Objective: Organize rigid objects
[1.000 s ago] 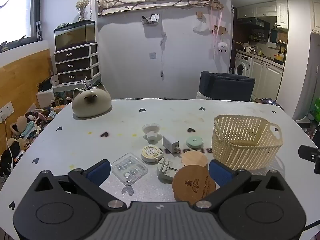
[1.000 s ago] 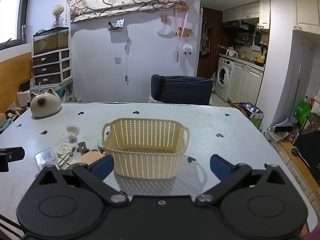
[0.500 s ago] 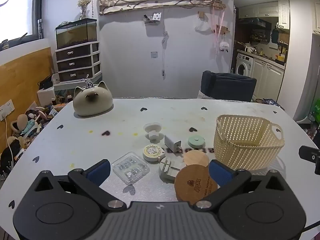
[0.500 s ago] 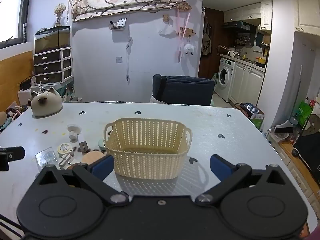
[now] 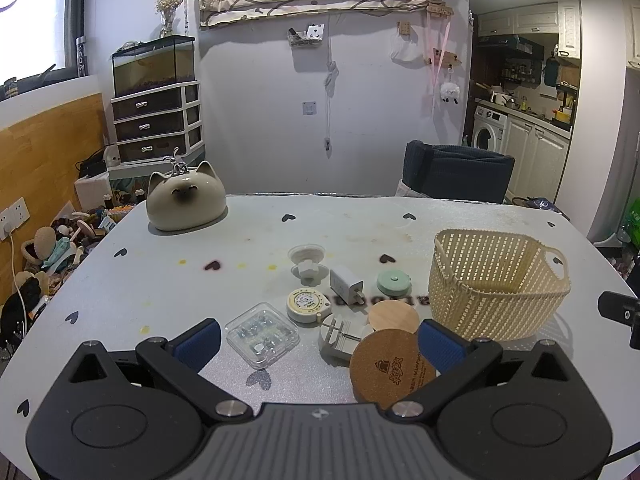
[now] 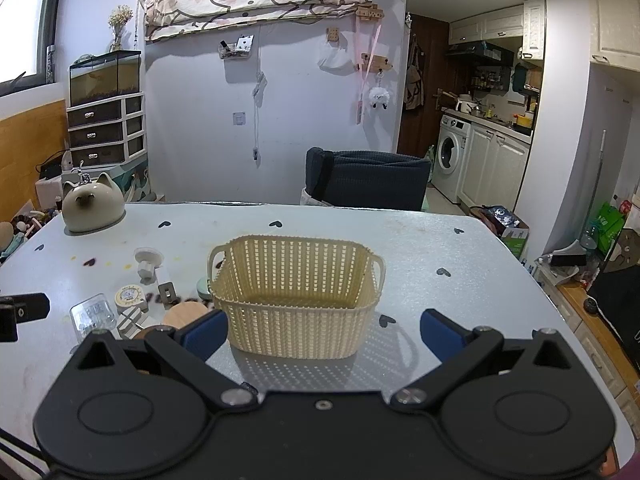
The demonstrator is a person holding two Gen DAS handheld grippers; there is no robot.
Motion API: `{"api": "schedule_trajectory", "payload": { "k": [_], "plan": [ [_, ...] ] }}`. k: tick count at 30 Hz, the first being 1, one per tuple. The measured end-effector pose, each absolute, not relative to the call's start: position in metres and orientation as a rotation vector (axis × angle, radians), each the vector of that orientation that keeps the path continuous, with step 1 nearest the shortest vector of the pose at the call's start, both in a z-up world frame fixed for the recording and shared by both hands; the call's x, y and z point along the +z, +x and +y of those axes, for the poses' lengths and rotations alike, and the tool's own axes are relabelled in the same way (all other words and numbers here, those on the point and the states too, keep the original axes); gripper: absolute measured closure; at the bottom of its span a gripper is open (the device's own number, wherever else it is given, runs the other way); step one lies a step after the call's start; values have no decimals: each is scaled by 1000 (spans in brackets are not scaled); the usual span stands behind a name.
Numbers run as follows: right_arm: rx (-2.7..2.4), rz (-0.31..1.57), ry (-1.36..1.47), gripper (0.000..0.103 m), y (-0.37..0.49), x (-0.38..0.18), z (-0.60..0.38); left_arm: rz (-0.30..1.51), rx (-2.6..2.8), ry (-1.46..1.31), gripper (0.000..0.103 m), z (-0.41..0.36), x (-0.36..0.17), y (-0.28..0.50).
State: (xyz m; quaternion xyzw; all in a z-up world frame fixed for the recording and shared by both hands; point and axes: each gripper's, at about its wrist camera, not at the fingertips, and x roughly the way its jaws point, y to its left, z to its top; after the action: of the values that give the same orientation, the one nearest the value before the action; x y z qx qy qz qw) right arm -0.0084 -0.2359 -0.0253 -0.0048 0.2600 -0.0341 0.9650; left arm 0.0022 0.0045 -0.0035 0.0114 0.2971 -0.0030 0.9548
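Small rigid items lie grouped on the table: a clear plastic case [image 5: 262, 335], a round tape measure [image 5: 306, 305], a white charger [image 5: 346, 283], a mint disc [image 5: 393, 283], a white plug [image 5: 340, 338], a cork coaster [image 5: 392, 368], a wooden disc [image 5: 393, 317] and a white suction knob [image 5: 306, 261]. An empty cream basket [image 5: 496, 292] [image 6: 296, 300] stands to their right. My left gripper [image 5: 318, 346] hovers open just short of the items, holding nothing. My right gripper [image 6: 324, 332] is open in front of the basket.
A cat-shaped ceramic pot [image 5: 186, 203] sits at the table's far left. A dark chair [image 5: 456, 176] stands behind the far edge. The grey table [image 6: 440, 240] has bare surface right of the basket. Clutter lies on the floor at left [image 5: 48, 244].
Both views have shifted slightly; the items and basket sit a touch lower and nearer in frame. Neither gripper has changed its opening or touched anything.
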Motion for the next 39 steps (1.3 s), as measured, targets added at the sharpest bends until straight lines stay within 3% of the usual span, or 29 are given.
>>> {"api": "schedule_trajectory", "payload": {
  "k": [39],
  "plan": [
    [-70,529,-12,0,-7,-27,-234,610,-5,21,0,6,-6,5]
  ]
}}
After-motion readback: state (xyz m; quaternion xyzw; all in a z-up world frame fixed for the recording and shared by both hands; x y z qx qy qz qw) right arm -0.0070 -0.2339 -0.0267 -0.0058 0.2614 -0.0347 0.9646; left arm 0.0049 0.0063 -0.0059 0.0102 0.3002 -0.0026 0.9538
